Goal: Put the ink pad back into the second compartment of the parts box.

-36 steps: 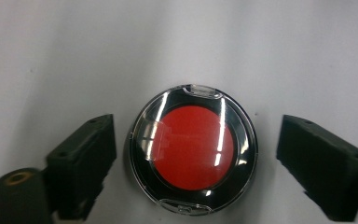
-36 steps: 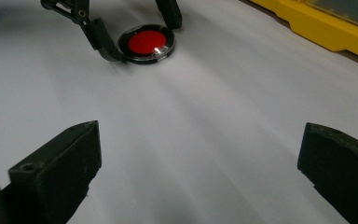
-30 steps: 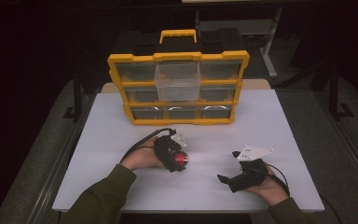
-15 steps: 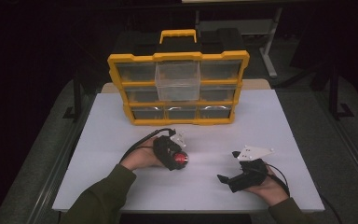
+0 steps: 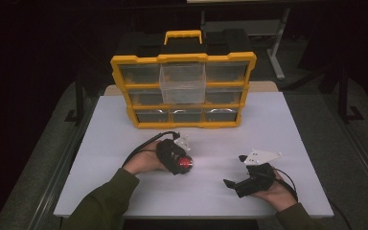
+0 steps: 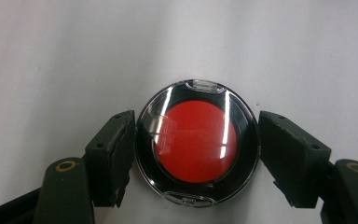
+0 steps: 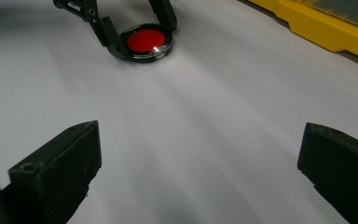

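The round red compact [image 6: 196, 143], lying flat on the white table [image 5: 278, 124] at about 6 o'clock from the yellow drawer organizer [image 5: 184, 91], is clamped by the left tongs [image 6: 196, 154] while the right tongs [image 7: 200, 172] are held released, so a lift toward the pulled-out clear drawer [image 5: 182, 84] is judged to be called for next.

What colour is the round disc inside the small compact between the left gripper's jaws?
Red, inside a black compact with a clear lid; the left gripper view shows it best.

Round compact [image 6: 196, 142]: glossy black plastic w/ clear shiny lid, smooth red pan inside, light streaks on top. Left hand-held gripper [image 6: 196, 156]: matt black plastic, pads [image 6: 113, 156] dull, scuffed at edges. Desk [image 5: 278, 120]: smooth matt white. Organiser [image 5: 184, 91]: yellow plastic frame, slight sheen; drawers clear plastic. Sleeve [image 5: 103, 203]: olive cloth.
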`<state>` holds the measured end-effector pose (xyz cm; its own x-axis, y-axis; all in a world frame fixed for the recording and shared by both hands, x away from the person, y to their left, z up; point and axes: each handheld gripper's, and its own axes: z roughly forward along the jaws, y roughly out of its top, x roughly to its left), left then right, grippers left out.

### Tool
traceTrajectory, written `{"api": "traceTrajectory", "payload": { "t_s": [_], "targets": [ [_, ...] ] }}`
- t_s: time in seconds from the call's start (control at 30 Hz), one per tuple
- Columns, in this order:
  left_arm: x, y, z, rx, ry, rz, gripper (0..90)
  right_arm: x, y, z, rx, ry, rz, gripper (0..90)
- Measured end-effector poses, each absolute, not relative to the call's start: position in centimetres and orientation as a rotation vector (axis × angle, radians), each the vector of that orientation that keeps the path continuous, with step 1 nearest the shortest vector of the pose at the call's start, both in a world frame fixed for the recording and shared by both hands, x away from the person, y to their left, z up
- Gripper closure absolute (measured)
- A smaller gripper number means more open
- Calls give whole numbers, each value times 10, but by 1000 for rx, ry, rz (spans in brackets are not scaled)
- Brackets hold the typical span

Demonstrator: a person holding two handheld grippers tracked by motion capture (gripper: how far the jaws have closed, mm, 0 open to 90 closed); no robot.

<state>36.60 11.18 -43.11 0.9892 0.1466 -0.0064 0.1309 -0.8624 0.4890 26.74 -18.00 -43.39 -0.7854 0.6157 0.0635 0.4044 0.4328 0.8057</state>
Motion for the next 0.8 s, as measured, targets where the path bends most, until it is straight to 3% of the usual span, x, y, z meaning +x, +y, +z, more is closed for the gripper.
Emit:
{"api": "traceTrajectory", "payload": {
  "t_s": [0.8],
  "targets": [
    [373,145,-405,2594,293,42,294,268,-180,-434,890,2448,1273,0]
  ]
}}
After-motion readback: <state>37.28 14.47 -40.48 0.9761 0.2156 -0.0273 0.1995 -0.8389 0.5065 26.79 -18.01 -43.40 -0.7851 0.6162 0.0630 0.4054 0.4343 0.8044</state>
